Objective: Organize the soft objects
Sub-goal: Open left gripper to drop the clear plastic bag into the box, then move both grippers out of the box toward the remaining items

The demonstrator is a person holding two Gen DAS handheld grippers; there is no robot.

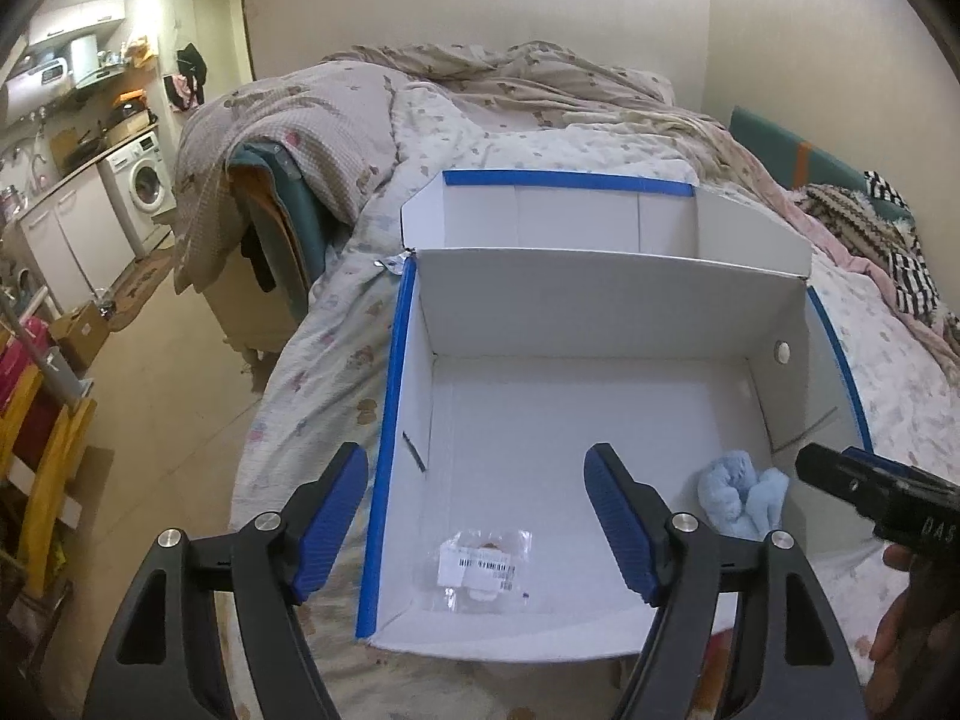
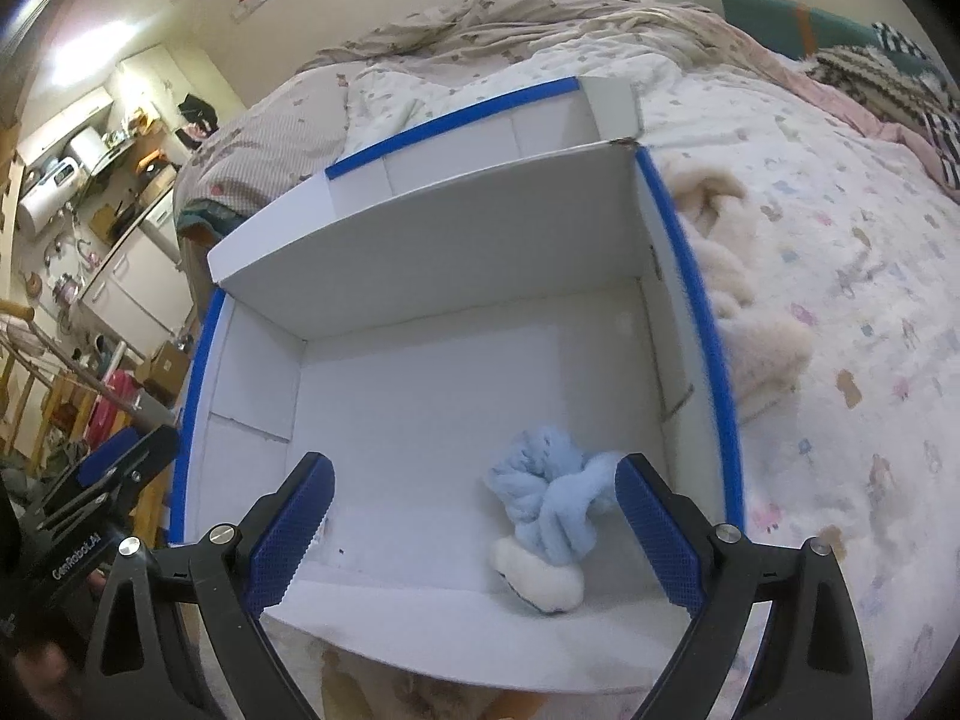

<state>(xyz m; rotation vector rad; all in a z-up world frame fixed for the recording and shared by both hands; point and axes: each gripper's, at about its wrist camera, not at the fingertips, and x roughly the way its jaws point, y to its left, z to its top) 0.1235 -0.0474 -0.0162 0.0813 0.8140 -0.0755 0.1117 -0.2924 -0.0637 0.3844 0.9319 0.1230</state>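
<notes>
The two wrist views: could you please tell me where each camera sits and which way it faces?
Left wrist: on the left hand-held gripper, tilted down over the white box's left half; its own open fingers, the right hand-held gripper and a hand show.
Right wrist: on the right gripper, tilted down over the box's right half; its open fingers show.
Shared: box, blue sock bundle, bed.

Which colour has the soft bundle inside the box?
Light blue, with a white part at its near end. The bundle shows best in the right wrist view.

Black tongs (image 1: pixel 477 516), blue ribbed pads (image 1: pixel 621 528)
</notes>
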